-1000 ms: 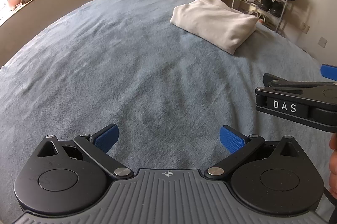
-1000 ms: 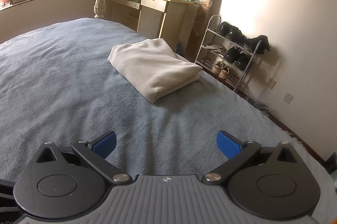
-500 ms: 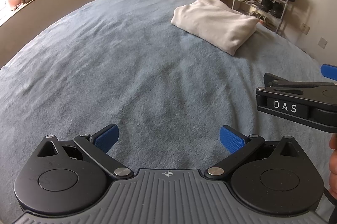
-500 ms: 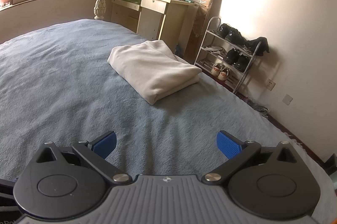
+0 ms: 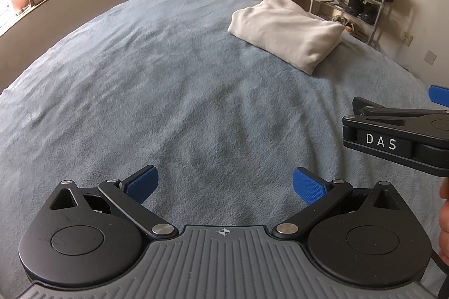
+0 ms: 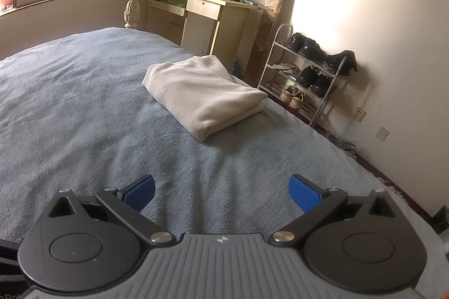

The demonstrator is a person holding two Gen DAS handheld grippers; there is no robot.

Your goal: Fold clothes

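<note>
The cloth (image 6: 202, 94) is lying folded on the bed (image 5: 140, 91), well ahead of both grippers. The left gripper (image 5: 224, 185) and right gripper (image 6: 221, 191) are hovering spread wide, gripping nothing. Folding looks finished; the next move is likely fetching 1 more garment.

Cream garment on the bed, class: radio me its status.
Left gripper open, empty; right gripper open, empty. Cream garment folded, lying on blue blanket, apart from both. Nothing in the way.
</note>
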